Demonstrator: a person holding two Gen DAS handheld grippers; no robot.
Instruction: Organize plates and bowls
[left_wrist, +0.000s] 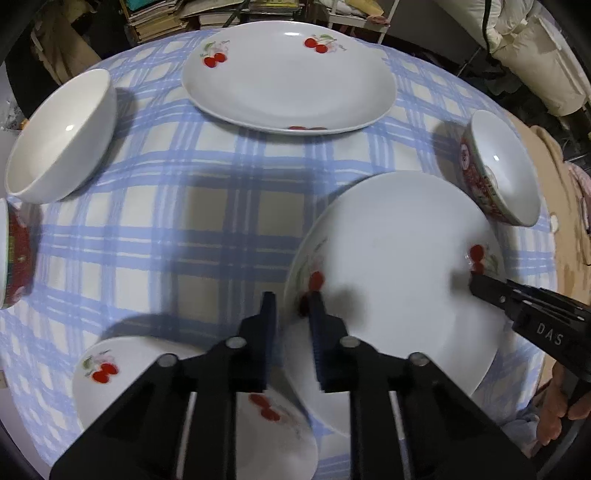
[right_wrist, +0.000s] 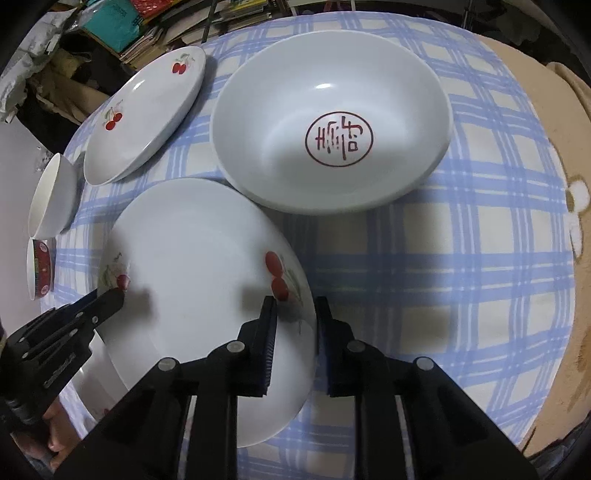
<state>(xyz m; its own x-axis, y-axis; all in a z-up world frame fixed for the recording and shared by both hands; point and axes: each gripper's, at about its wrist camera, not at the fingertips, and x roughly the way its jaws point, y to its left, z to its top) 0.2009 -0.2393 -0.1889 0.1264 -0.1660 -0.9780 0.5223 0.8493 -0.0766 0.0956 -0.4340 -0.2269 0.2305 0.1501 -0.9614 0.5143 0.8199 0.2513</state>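
A white plate with cherry prints (left_wrist: 399, 277) (right_wrist: 199, 258) lies on the blue checked tablecloth (left_wrist: 221, 221). My left gripper (left_wrist: 291, 314) (right_wrist: 114, 295) is shut on its left rim, which sits between the narrow jaws. My right gripper (right_wrist: 295, 314) (left_wrist: 476, 286) is shut on the opposite rim beside a cherry print. Both point steeply down. A second cherry plate (left_wrist: 288, 81) (right_wrist: 144, 114) lies at the far side. A third cherry plate (left_wrist: 129, 384) lies near, partly under my left gripper.
A plain white bowl (left_wrist: 62, 136) (right_wrist: 51, 195) and a red-patterned bowl (left_wrist: 14, 254) (right_wrist: 38, 269) stand at the left. Right of the held plate is another red-patterned bowl (left_wrist: 498, 166); the right wrist view shows a bowl with a red round mark (right_wrist: 332, 110). Stacked books (left_wrist: 159, 18) crowd behind the table.
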